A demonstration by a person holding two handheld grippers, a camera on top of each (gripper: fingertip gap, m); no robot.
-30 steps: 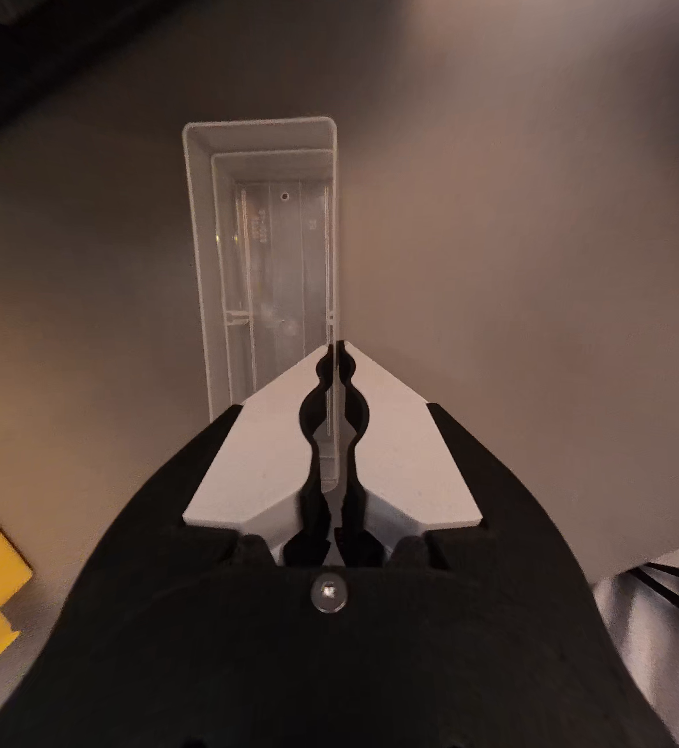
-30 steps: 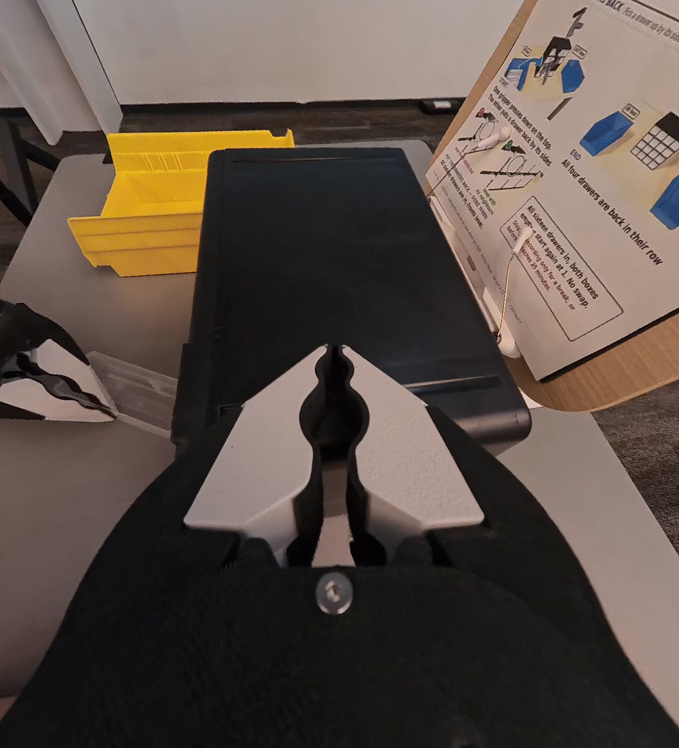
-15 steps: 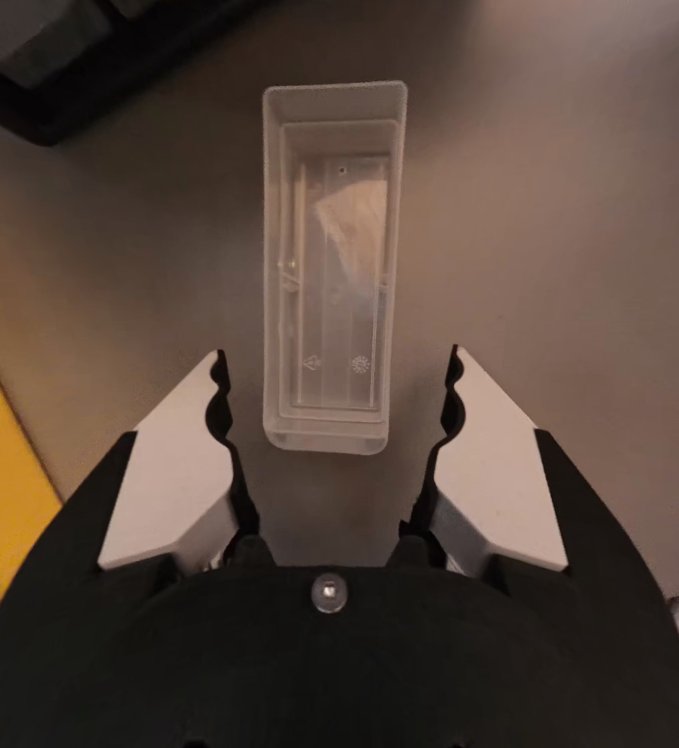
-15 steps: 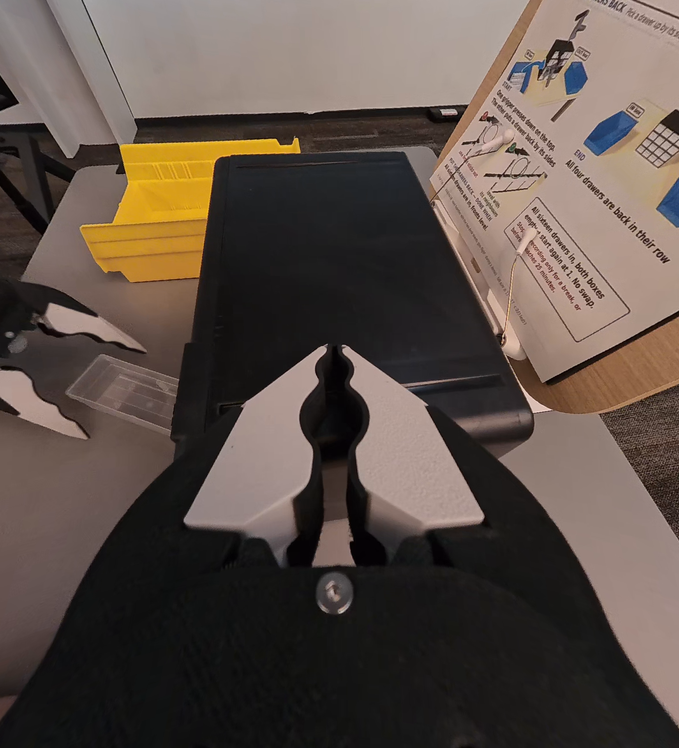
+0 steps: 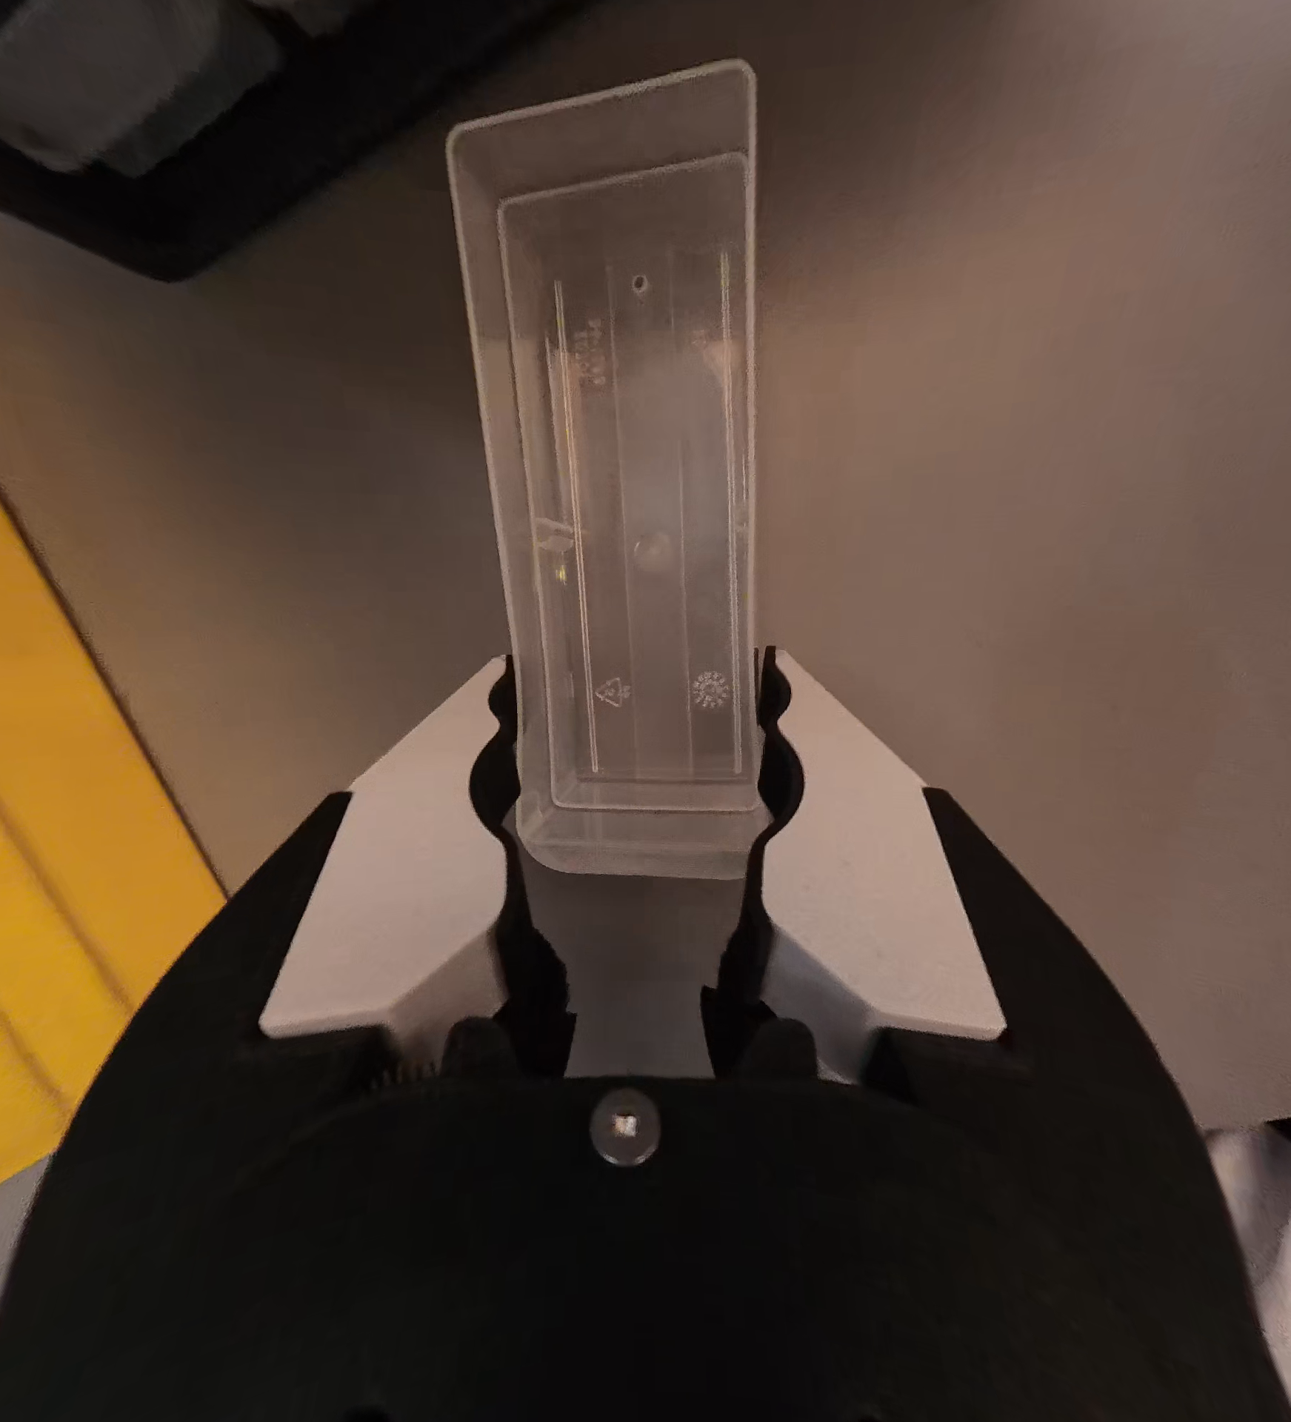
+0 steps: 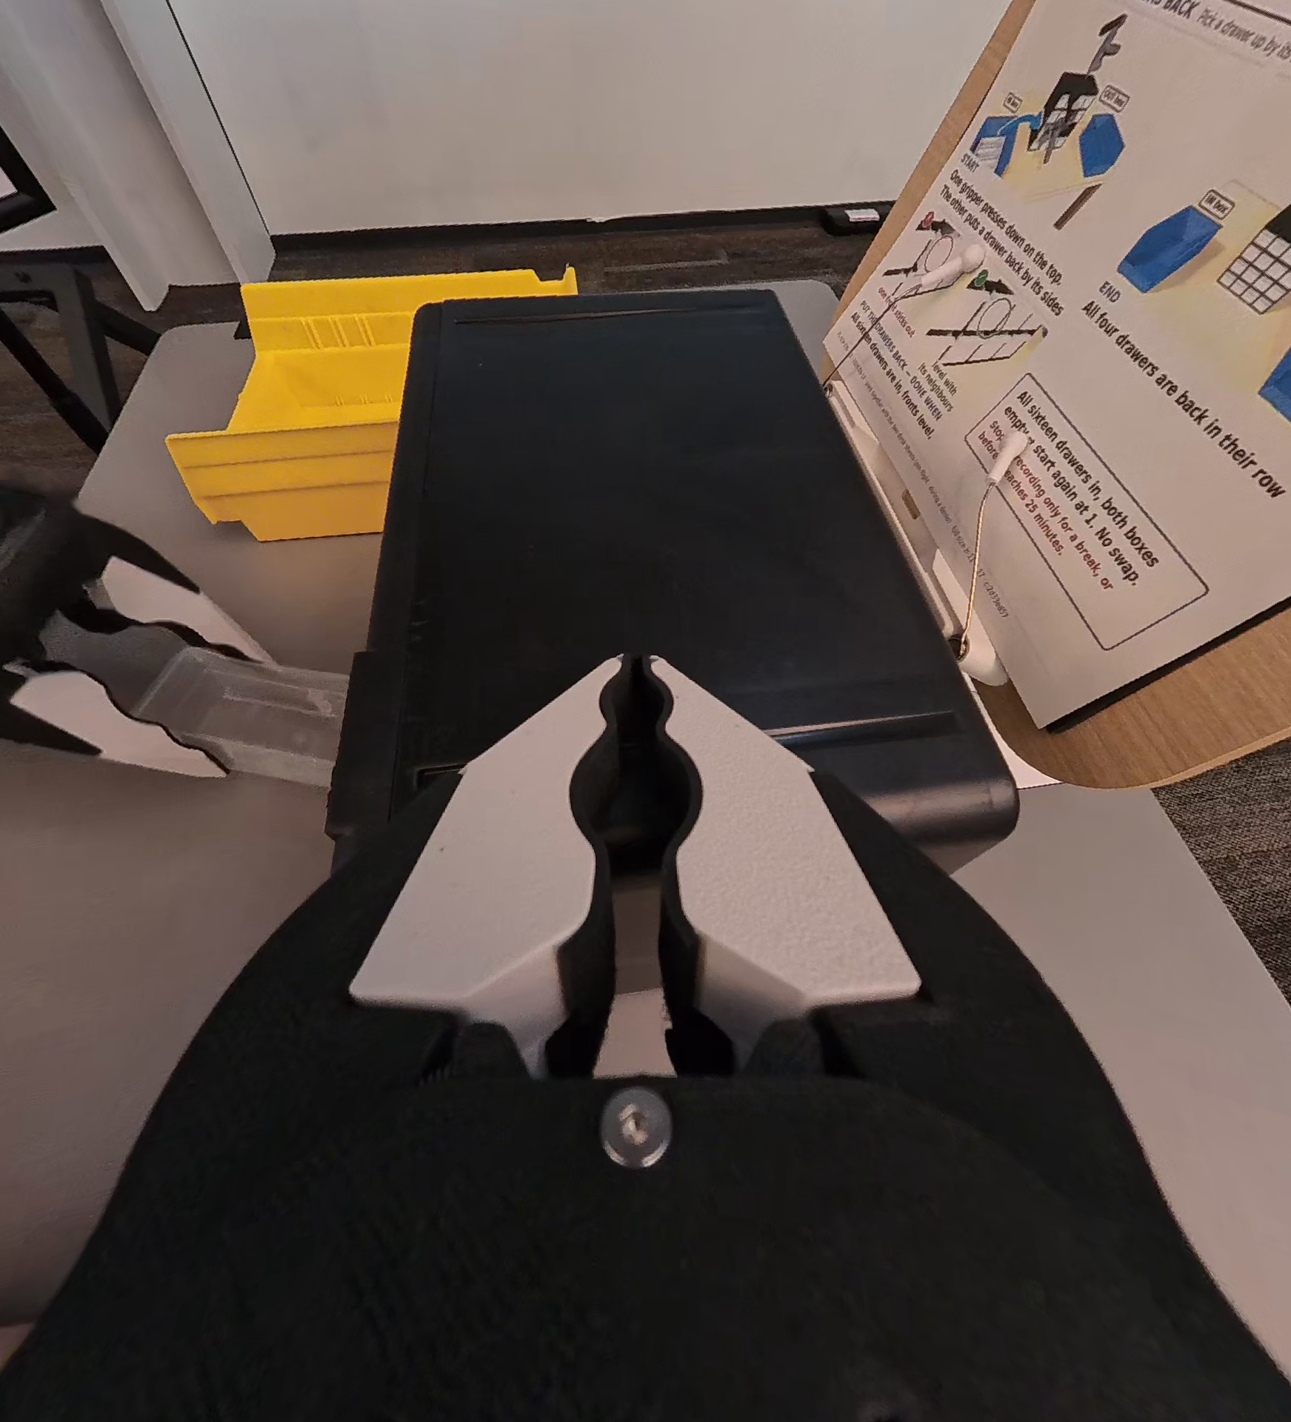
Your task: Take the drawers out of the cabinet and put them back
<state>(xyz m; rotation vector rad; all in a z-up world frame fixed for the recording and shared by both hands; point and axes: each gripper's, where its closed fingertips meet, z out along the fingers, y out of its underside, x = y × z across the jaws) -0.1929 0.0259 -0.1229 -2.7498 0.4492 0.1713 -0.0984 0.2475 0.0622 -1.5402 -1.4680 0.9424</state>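
Right now the left tool [image 5: 633, 769] has its two fingers closed against the long side walls of a clear plastic drawer [image 5: 627, 431], pinching it at its near end. In the right wrist view that drawer [image 6: 242, 712] sits low over the tabletop [image 6: 126, 923], its far end touching or just beside the left side of the black cabinet [image 6: 665, 539]; whether it rests on the surface or is lifted, cannot tell. The right tool [image 6: 636, 662] is pressed together on nothing, tips over the cabinet's near top edge.

Handling, as a judgement: the drawer looks empty, thin-walled, light, fairly stiff but smooth and slippery, so the walls could flex or slide under a hard squeeze. Holding the two side walls near one end seems right; a grip nearer mid-length would tilt less.

A yellow bin [image 6: 319, 431] stands behind, toward the tabletop's far left edge. A printed instruction sheet [image 6: 1134, 323] on a wooden board leans at the right edge. Moulded marks show in the drawer floor; no brand can be made out.
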